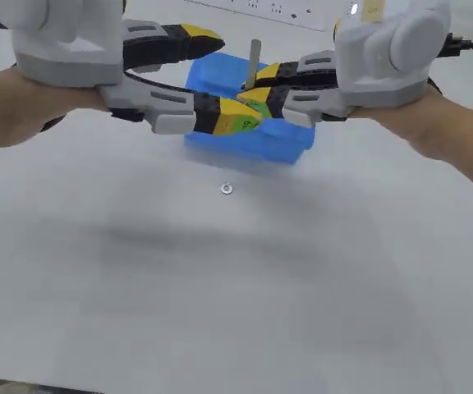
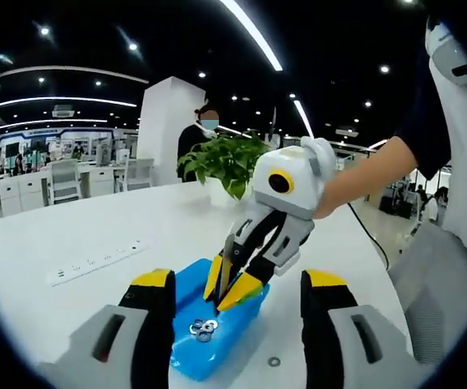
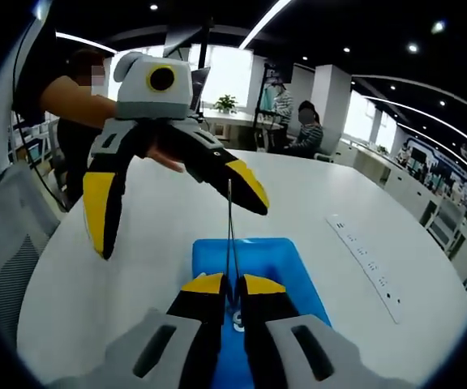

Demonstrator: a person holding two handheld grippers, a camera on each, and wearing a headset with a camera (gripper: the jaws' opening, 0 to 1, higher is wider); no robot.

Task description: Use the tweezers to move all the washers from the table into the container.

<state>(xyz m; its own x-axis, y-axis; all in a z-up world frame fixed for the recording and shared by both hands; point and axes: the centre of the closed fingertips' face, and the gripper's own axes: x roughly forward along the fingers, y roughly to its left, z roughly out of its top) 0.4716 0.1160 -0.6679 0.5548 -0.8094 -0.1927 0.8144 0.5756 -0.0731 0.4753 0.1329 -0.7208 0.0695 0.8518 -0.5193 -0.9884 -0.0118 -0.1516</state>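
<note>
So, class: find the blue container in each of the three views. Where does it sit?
Head view: container at upper centre.
Left gripper view: bottom centre, with washers inside.
Right gripper view: bottom centre.
Shared landmark: the tweezers standing over it.

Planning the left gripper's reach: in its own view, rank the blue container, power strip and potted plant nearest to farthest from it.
1. Blue container, between the jaws of the left gripper.
2. Power strip, farther off, to the left.
3. Potted plant, farthest, straight ahead.
</note>
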